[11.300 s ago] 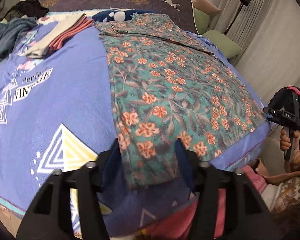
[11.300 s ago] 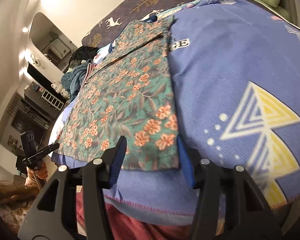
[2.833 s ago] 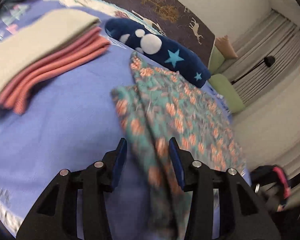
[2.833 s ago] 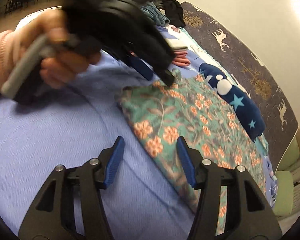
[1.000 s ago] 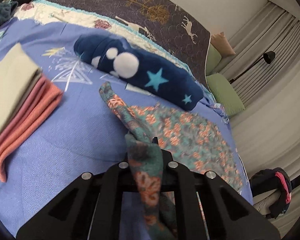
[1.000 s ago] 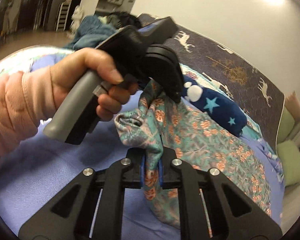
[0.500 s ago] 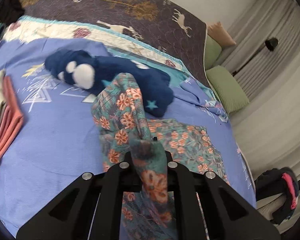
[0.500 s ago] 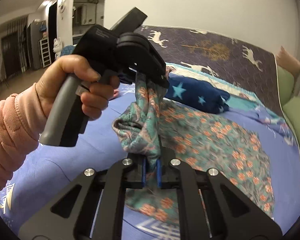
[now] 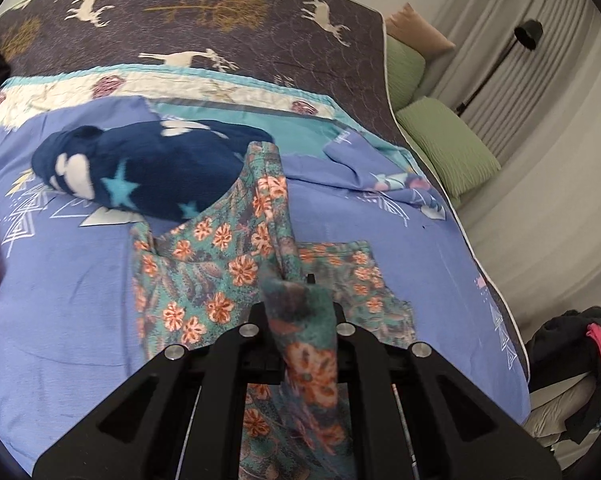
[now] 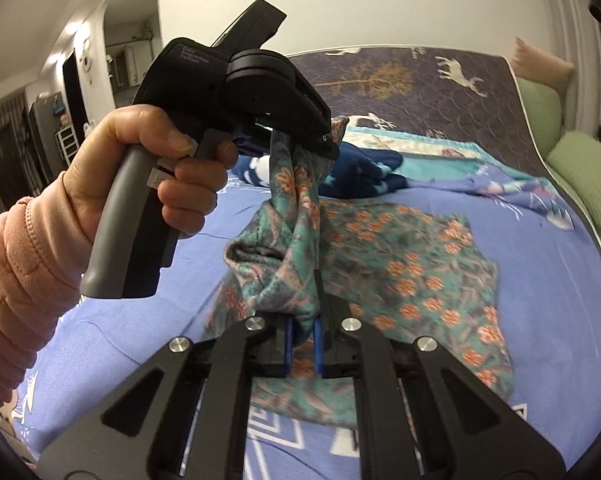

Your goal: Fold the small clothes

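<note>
A teal garment with orange flowers (image 9: 204, 264) lies partly on the blue bedsheet (image 9: 60, 280), with one end lifted off it. My left gripper (image 9: 300, 304) is shut on a bunched edge of that garment, which drapes over its jaws. In the right wrist view the garment (image 10: 412, 280) spreads to the right on the sheet, and my right gripper (image 10: 302, 320) is shut on another bunched edge. The left gripper (image 10: 320, 140) appears there too, held by a hand in a pink sleeve (image 10: 16, 272), with cloth hanging from it just above and ahead of the right one.
A dark blue fleece with stars (image 9: 140, 176) lies behind the garment. A deer-print quilt (image 9: 220, 32) covers the bed's far end. Green pillows (image 9: 444, 148) and a floor lamp (image 9: 524, 36) stand at right. Dark clothes (image 9: 580, 360) pile beyond the bed's right edge.
Both grippers have carried the held garment edges sideways across the bed and slightly up. More of the garment is now folded over onto itself; the folded stack at left has nearly left view.
</note>
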Demonstrator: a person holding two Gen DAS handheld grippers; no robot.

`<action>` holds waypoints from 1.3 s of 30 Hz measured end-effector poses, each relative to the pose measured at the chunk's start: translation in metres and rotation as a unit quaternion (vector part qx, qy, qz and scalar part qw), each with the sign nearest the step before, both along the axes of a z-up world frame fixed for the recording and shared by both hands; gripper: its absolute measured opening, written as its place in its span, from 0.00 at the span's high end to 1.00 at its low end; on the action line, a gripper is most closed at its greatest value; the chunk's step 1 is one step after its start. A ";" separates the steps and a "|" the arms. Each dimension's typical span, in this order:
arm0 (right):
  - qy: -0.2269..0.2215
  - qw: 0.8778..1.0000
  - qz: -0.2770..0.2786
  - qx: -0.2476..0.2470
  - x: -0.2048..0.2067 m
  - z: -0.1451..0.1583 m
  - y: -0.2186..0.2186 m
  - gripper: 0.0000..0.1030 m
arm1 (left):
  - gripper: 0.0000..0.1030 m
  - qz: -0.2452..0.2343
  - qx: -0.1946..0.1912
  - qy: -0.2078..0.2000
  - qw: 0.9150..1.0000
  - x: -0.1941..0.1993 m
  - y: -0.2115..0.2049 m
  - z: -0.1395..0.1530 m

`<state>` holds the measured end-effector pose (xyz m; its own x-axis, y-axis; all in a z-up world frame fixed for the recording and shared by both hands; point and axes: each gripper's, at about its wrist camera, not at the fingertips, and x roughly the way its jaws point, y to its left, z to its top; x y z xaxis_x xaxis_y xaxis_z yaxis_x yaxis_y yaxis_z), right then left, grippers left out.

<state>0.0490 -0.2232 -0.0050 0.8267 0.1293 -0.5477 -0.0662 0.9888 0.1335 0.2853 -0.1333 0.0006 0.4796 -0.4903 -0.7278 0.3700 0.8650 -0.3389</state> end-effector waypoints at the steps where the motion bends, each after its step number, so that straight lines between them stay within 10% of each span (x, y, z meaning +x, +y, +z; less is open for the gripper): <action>1: 0.000 1.000 -0.004 0.003 -0.003 0.000 -0.005 0.93 | 0.93 -0.003 0.004 -0.001 1.000 -0.001 -0.007 0.000; 39: 0.059 0.977 -0.114 0.169 -0.036 -0.057 -0.129 0.92 | 0.91 -0.087 0.141 0.011 0.986 -0.006 -0.176 -0.062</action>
